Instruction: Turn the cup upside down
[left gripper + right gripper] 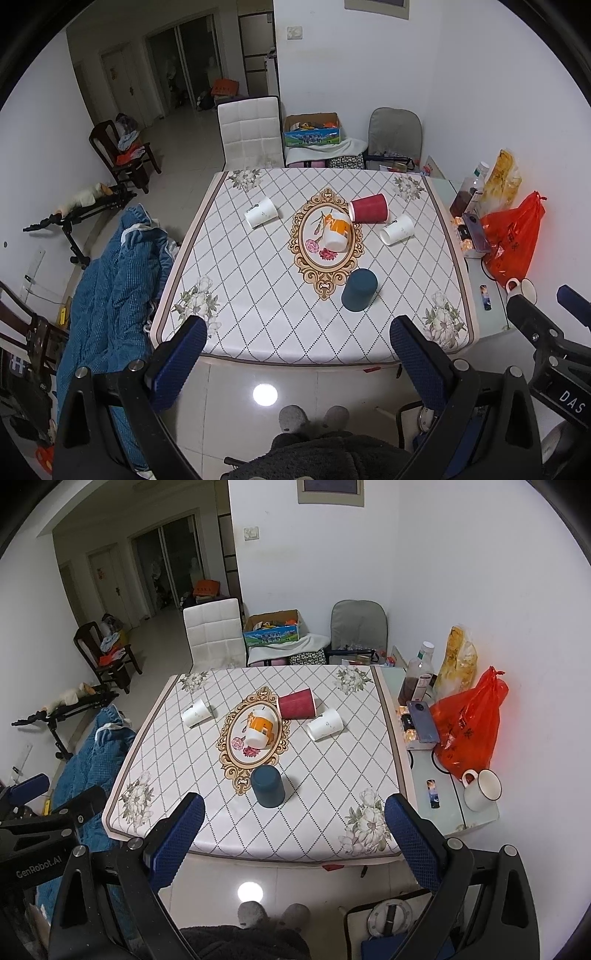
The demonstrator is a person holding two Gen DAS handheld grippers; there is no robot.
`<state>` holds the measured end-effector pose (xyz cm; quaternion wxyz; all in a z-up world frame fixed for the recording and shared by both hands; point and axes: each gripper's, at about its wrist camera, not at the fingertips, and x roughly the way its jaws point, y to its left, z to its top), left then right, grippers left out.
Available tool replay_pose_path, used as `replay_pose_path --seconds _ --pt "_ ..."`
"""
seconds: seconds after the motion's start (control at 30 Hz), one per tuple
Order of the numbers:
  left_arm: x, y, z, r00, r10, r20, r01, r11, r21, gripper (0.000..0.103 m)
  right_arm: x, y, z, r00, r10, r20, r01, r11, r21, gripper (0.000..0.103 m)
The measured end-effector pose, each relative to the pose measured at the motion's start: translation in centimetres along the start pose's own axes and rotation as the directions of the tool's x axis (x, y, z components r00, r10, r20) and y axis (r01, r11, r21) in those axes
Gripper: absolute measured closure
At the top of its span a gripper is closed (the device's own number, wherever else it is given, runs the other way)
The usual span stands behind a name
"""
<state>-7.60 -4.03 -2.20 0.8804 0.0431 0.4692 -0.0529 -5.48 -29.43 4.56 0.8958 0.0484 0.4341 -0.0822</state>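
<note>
Several cups are on the patterned table (258,295). A dark blue cup (359,290) (267,786) stands upside down near the front. An orange and white cup (338,232) (259,728), a red cup (368,208) (296,703) and two white cups (261,212) (398,229) (197,712) (325,724) lie on their sides. My left gripper (297,365) is open and empty, held above the floor before the table's front edge. My right gripper (293,843) is open and empty, also short of the table.
A side shelf (443,797) at the right holds a red plastic bag (467,727), a white mug (482,789), a bottle (417,675) and a phone (423,722). A blue quilt (114,280) lies left of the table. A white chair (251,134) stands behind it.
</note>
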Motion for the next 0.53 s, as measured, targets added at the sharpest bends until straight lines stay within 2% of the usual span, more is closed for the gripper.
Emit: replay_pose_path --seconds 0.53 --pt "-0.03 -0.08 0.97 1.000 0.008 0.006 -0.008 1.000 0.001 0.001 0.06 0.08 -0.08 1.000 -0.003 -0.001 0.003 1.000 0.002 0.003"
